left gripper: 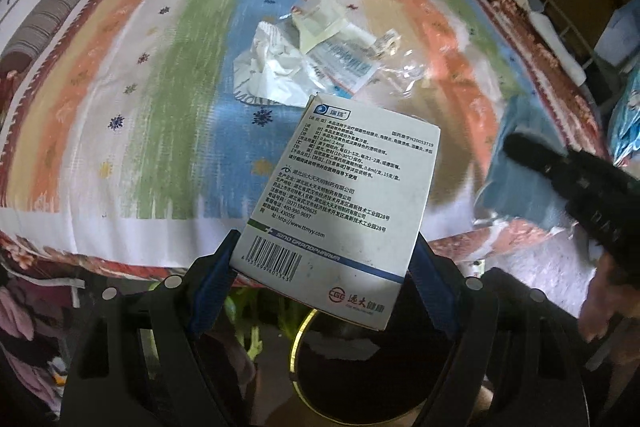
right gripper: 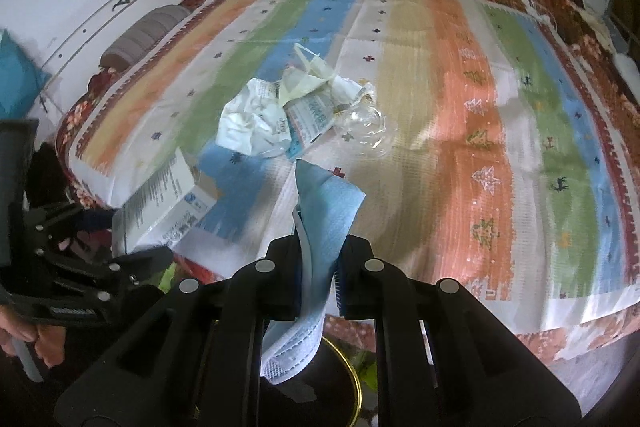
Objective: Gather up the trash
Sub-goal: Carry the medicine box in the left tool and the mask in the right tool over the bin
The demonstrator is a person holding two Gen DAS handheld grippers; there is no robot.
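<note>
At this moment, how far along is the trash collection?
Midway. In hand: the left gripper holds a medicine box, the right gripper a blue face mask, both above a gold-rimmed bin. Left: crumpled paper, wrappers and clear plastic on the table.

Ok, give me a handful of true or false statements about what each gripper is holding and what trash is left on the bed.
1. The left gripper is shut on a white medicine box. True.
2. The right gripper is open and holds nothing. False: it is shut on a blue face mask.
3. Crumpled white paper lies on the striped bedspread. True.
4. The bedspread holds no more trash. False: the paper, a printed wrapper and clear plastic lie in a pile.
5. A gold-rimmed bin sits below the medicine box. True.
</note>
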